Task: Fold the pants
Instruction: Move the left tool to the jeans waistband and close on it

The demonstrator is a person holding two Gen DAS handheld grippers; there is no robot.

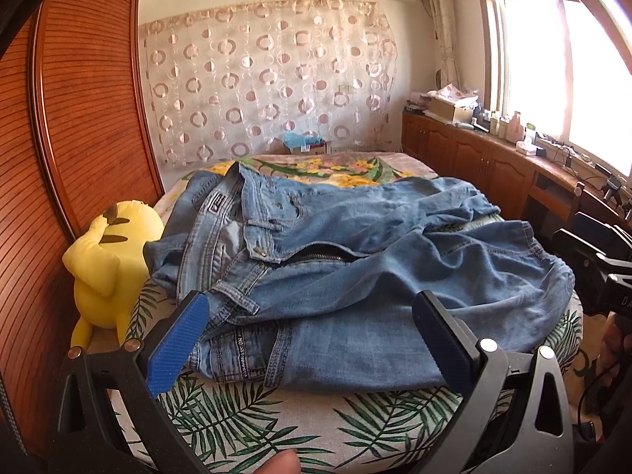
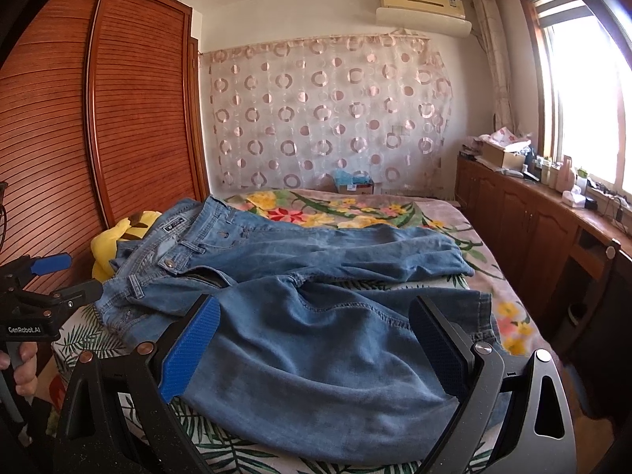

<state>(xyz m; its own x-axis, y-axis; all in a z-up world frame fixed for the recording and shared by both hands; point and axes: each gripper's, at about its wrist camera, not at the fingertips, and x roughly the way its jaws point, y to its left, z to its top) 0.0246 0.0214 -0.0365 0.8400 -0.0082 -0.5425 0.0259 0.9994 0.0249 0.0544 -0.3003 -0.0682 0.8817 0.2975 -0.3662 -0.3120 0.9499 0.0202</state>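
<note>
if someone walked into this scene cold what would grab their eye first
Probably the rumpled blue jeans lying unfolded across the leaf-print bed cover, fly open, with both open grippers, left and right, poised at their near edge. Next, the yellow plush toy wedged between bed and slatted wooden wardrobe, and the circle-patterned curtain behind.

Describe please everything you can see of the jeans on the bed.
The jeans are light blue, washed denim, lying unfolded and rumpled on the bed. The waistband, with belt loops and a small label, points left toward the yellow plush toy. The fly is open: the metal button and dark zipper show. The legs stretch to the right, one lying partly over the other. Both grippers hover open at the near edge, and neither grips the cloth.
</note>
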